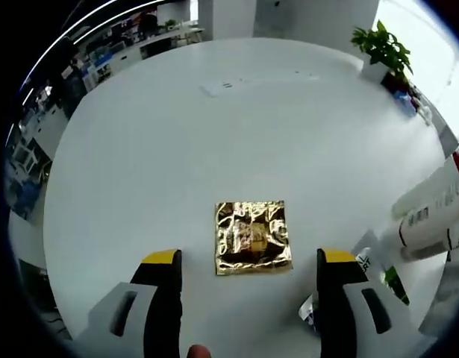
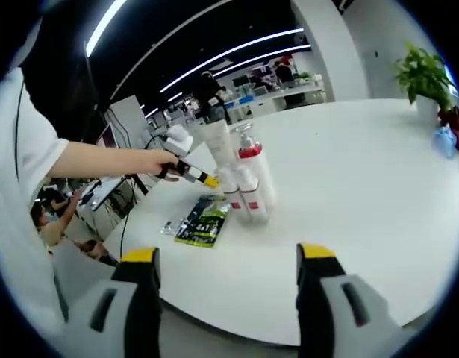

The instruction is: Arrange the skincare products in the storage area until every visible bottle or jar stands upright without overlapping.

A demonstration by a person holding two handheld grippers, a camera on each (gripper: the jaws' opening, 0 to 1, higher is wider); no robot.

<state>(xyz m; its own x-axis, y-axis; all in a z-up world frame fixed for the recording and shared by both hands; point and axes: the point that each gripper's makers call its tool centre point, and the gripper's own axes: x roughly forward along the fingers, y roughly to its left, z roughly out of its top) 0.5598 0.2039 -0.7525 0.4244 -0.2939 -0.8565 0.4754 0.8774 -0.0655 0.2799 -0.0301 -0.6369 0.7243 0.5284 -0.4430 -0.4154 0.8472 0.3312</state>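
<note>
A gold foil sachet (image 1: 253, 237) lies flat on the white table (image 1: 214, 164), just ahead of and between the jaws of my left gripper (image 1: 250, 257), which is open and holds nothing. White tubes (image 1: 432, 209) lean in at the right edge of the left gripper view. In the right gripper view a tight cluster stands upright: a tall white tube (image 2: 219, 145), a pump bottle with a red band (image 2: 252, 158) and two small white bottles (image 2: 244, 200). A green sachet (image 2: 203, 221) lies flat beside them. A hand holds the left gripper (image 2: 192, 172) at the cluster's left. My right gripper (image 2: 228, 255) is open, well short of the bottles.
A potted plant (image 1: 382, 48) stands at the table's far edge, and a flat paper (image 1: 214, 88) lies far across it. A small silvery packet (image 2: 168, 226) sits left of the green sachet. The person's sleeve (image 2: 20, 164) is at the left; an office lies behind.
</note>
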